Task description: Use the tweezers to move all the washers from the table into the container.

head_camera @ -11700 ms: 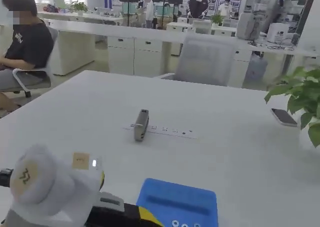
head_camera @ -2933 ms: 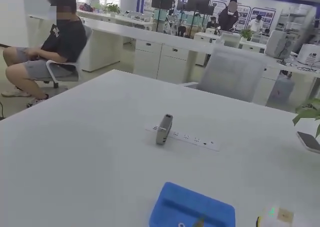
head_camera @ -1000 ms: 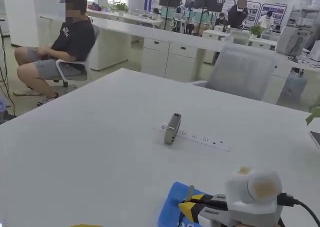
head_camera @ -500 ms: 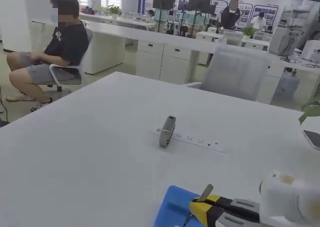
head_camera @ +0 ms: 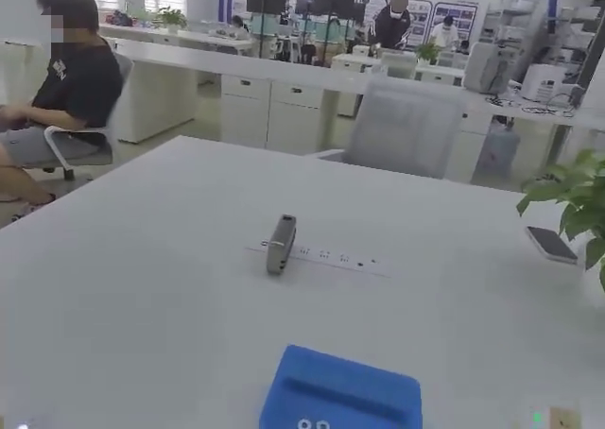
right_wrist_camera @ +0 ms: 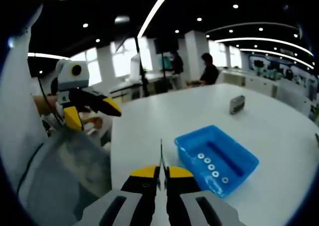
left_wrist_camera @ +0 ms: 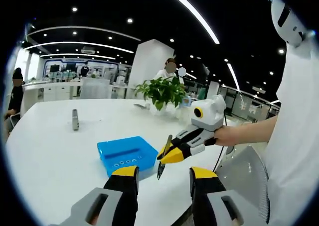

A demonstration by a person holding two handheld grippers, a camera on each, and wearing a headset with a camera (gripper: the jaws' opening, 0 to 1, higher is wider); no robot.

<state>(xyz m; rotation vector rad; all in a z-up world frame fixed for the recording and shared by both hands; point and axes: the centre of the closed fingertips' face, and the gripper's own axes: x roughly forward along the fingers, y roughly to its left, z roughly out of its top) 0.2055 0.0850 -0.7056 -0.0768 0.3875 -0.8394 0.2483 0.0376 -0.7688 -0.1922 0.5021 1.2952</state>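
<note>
In the left gripper view we see the blue container (left_wrist_camera: 124, 147) left of centre on the white bench (left_wrist_camera: 55, 151), with a row of washers (left_wrist_camera: 123, 162) inside it. At bottom centre the left gripper (left_wrist_camera: 163, 175) has its jaws spread wide, nothing between them. Right of that, the right gripper (left_wrist_camera: 174, 154) has its jaws pinched on the tweezers (left_wrist_camera: 160, 169), their tips pointing down near the container's right corner. In the right gripper view five washers lie in a line in the container, right of centre.
</note>
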